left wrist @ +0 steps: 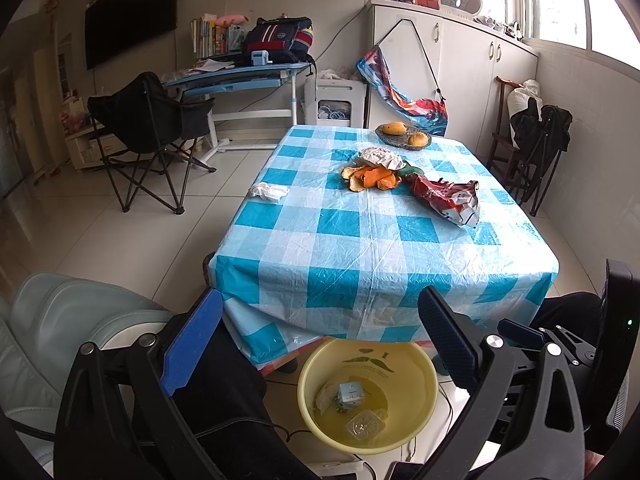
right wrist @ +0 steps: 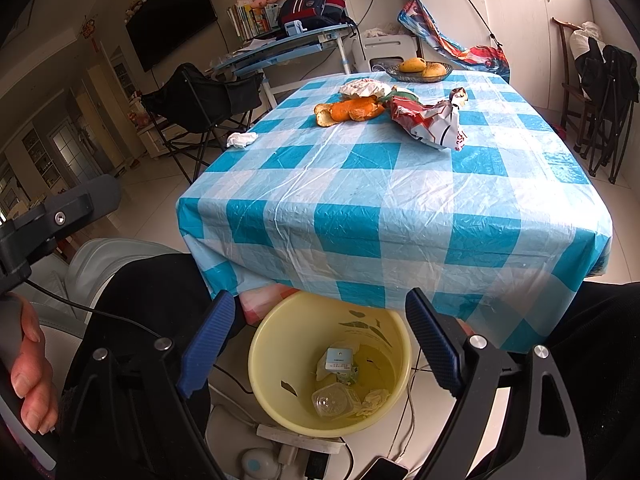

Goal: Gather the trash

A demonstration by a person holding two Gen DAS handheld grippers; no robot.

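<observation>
Yellow plastic catches the eye first — the basin (right wrist: 280, 344) low in the middle of the right wrist view, tucked under the near edge of the table (right wrist: 400, 208), already holds a small carton (right wrist: 338, 359), a clear plastic cup (right wrist: 334, 400) and a crumpled scrap. So a start looks made, I'd judge. Most of the trash is up on the checked cloth, toward the top of the frame: orange peels (right wrist: 348, 112), a red snack bag (right wrist: 432, 124), a wad of white wrapper (right wrist: 362, 88), and a tissue (right wrist: 241, 139) at the left edge. The fruit bowl (right wrist: 420, 73) probably stays. Both claws — left gripper (left wrist: 320, 340) and right gripper (right wrist: 320, 344) — gape wide with nothing in them, above the basin.
</observation>
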